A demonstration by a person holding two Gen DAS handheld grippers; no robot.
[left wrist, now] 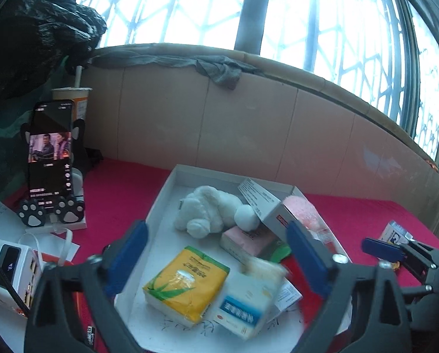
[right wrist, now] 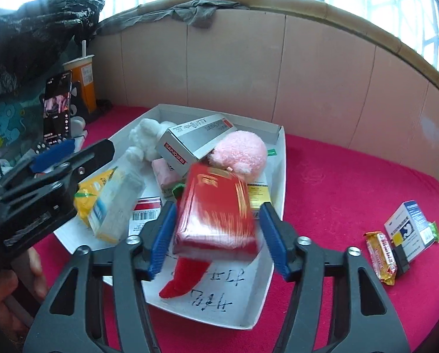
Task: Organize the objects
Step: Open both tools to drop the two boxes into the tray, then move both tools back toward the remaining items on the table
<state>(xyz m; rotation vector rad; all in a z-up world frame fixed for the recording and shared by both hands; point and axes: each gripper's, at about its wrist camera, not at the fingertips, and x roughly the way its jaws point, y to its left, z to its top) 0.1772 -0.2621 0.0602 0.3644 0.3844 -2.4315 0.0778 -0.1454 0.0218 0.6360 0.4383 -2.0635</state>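
At far left a phone (left wrist: 50, 153) stands propped on a paw-shaped stand, clear of the work. The white tray (left wrist: 172, 182) sits on the red cloth (right wrist: 351, 182) as the collecting point, which appears to be why the goods are heaped there.

The left gripper (left wrist: 216, 253) stands with jaws fully spread and holds nothing. A blue-and-white tissue pack (left wrist: 244, 303), blurred, lies between and below its pads, touching neither, resting in the tray against the yellow tissue pack (left wrist: 187, 282); it reads as just let go.

The right gripper (right wrist: 216, 241) has jaws parted. The red box (right wrist: 216, 214), blurred, sits between the pads with a gap showing on each side, so it is not gripped; it lies over the tray's near end.

At far right a small blue-and-white box (right wrist: 410, 229) and a snack bar (right wrist: 381, 256) remain on the cloth, well apart from the tray, apparently awaiting collection.
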